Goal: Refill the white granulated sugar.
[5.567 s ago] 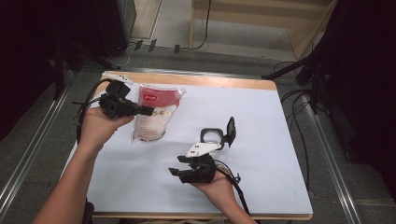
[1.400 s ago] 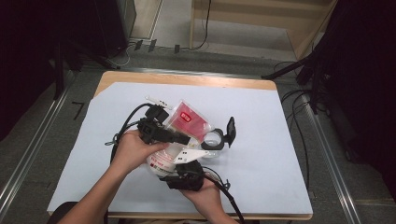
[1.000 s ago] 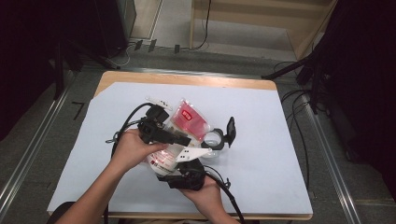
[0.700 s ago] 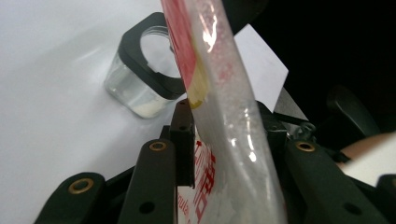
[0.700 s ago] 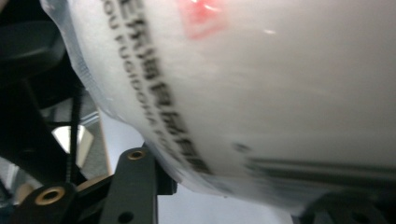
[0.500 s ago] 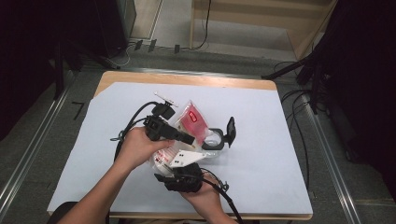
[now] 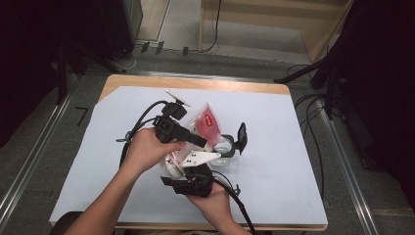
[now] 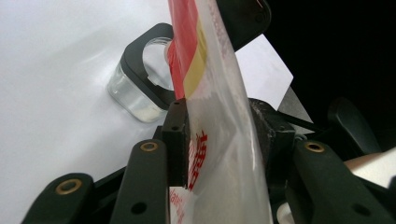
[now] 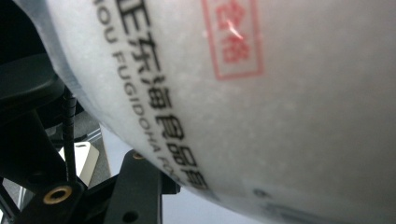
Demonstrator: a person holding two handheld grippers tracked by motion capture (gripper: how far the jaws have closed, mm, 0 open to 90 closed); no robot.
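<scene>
High view: the left gripper point(image 7: 203, 142) is clamped on a soft plastic pouch point(image 7: 205, 122) held over the counter point(image 7: 293, 147) centre, with a clear jar point(image 7: 226, 147) at 3 o'clock of it. The right gripper point(image 7: 195, 169) sits at 6 o'clock, under the pouch; its jaw state cannot be told. Left gripper view: jaws pinch the pouch's point(image 8: 224, 140) flat film below its red band. Right gripper view: the pouch's point(image 9: 261, 93) rounded, filled belly bulges close. Expect limp, slippery film; grip the flat sealed edge.
</scene>
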